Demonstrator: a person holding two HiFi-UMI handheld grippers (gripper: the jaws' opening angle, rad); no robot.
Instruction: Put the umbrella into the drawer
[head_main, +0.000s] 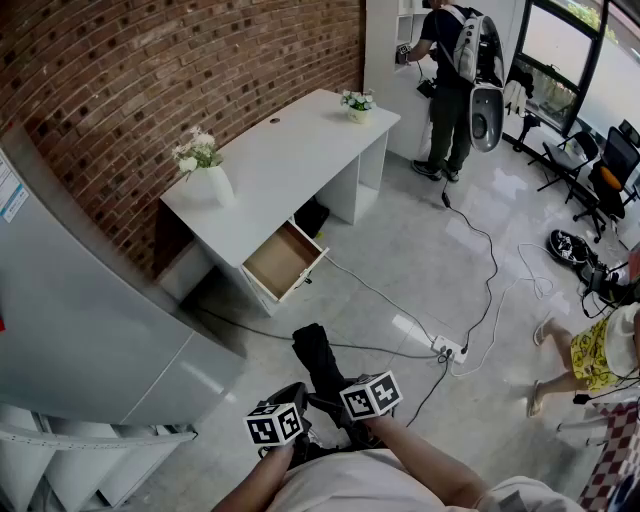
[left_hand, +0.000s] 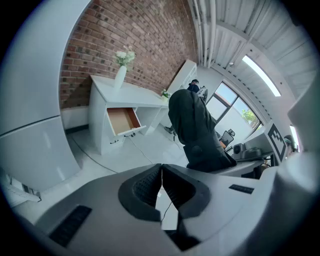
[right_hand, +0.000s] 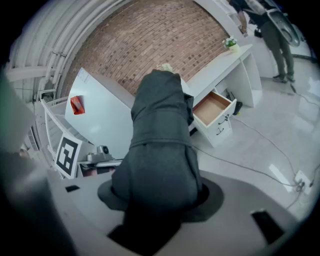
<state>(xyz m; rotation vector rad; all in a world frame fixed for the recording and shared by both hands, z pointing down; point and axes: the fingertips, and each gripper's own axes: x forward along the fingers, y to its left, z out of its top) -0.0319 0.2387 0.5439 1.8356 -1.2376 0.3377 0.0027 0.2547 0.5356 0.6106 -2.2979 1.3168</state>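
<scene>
Across the floor (head_main: 410, 250), the desk drawer (head_main: 283, 262) stands open to receive; my right gripper (right_hand: 159, 192) clamps the folded umbrella (right_hand: 157, 115), left gripper (left_hand: 161, 186) closed, empty.

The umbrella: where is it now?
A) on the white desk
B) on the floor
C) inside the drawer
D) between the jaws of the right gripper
D: the right gripper view shows the right gripper closed on the dark umbrella, away from the open drawer.

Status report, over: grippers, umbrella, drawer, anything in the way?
Left gripper fingers together, empty. Right gripper shut on the folded umbrella. Drawer open at the white desk, some way ahead. Cable on the floor between.
</scene>
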